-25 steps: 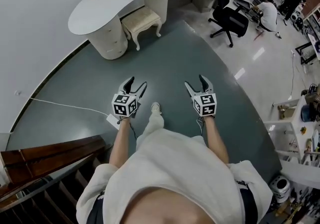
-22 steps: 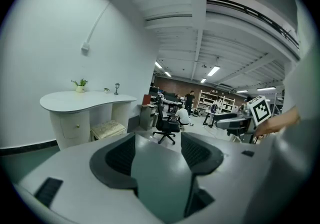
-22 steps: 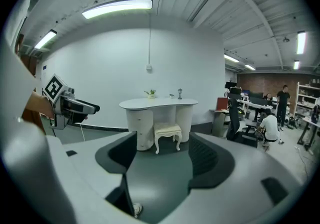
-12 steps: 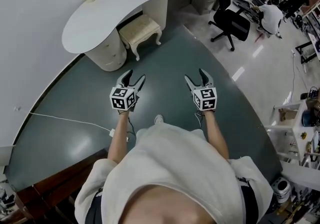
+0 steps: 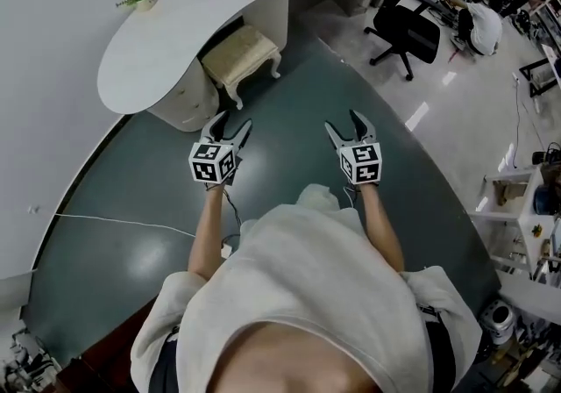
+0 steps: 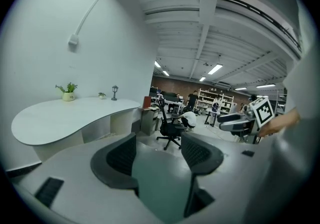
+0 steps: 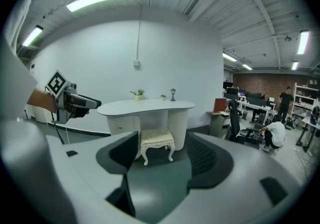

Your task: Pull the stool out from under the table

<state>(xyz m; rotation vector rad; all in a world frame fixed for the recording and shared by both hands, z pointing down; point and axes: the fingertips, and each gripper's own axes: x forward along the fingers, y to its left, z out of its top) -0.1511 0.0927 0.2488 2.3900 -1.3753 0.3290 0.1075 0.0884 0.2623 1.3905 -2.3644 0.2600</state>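
On the green floor (image 5: 114,181), stood well back from the stool (image 5: 241,51) tucked half under the table (image 5: 175,23); held left tool (image 5: 230,126) and right tool (image 5: 344,124) spread apart, nothing inside; needed to step closer, then grab both seat sides evenly

The left forearm (image 5: 205,229) and right forearm (image 5: 377,225) extend forward in parallel. The left gripper (image 5: 230,127) and right gripper (image 5: 346,127) point ahead, slightly downward, jaws apart and empty.
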